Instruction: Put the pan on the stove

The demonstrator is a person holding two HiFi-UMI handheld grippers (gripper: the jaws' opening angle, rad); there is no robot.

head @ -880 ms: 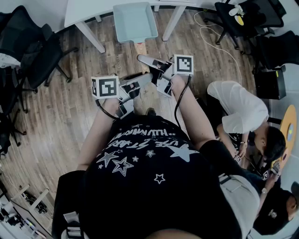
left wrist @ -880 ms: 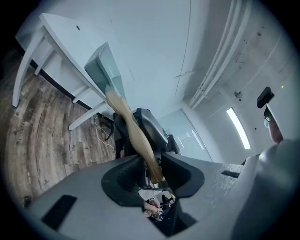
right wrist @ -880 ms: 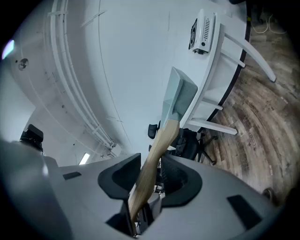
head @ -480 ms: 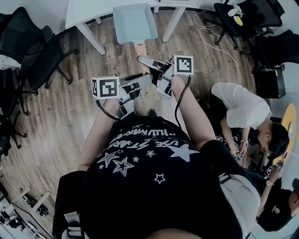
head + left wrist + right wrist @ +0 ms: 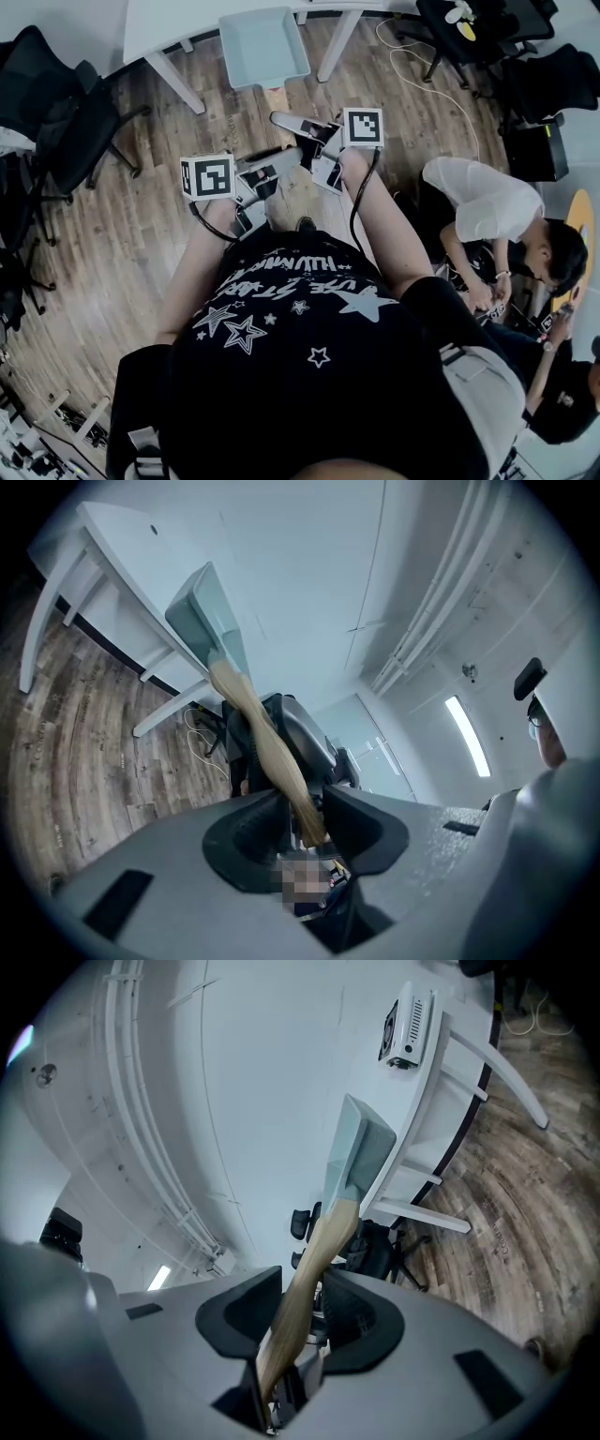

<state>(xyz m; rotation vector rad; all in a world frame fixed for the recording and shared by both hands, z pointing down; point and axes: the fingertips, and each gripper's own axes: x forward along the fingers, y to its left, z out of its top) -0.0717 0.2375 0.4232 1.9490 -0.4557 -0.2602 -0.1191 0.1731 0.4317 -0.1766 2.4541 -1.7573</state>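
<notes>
Shifted a little to the left in the head view since the earlier frame, along with both marker cubes: the pan [image 5: 264, 45]. Otherwise much as before, same two-handed hold. Bent over differently too, at the right edge: a person in a white shirt [image 5: 487, 202].

Held up in the air, resting on no surface, out ahead of the body over the wooden floor [image 5: 122, 234]. In the head view, seen against the near edge of the white table [image 5: 169, 28]. Pale blue-green, square-sided, with a light wooden handle [image 5: 258, 733] running back toward the body.

Left gripper [image 5: 305, 822]: jaws drawn partway in and pressed on the handle near its free end. From there, slanting up and to the left toward the pan in the left gripper view.

Right gripper [image 5: 300, 1312]: jaws likewise part closed and clamped on the handle, gripping further along, nearer the pan. Handle passing right through between the pads, with its end showing below them in the right gripper view.

Both grippers close together, the right one ahead of the left.

Black office chairs [image 5: 56, 122] at the left, beside the table.
</notes>
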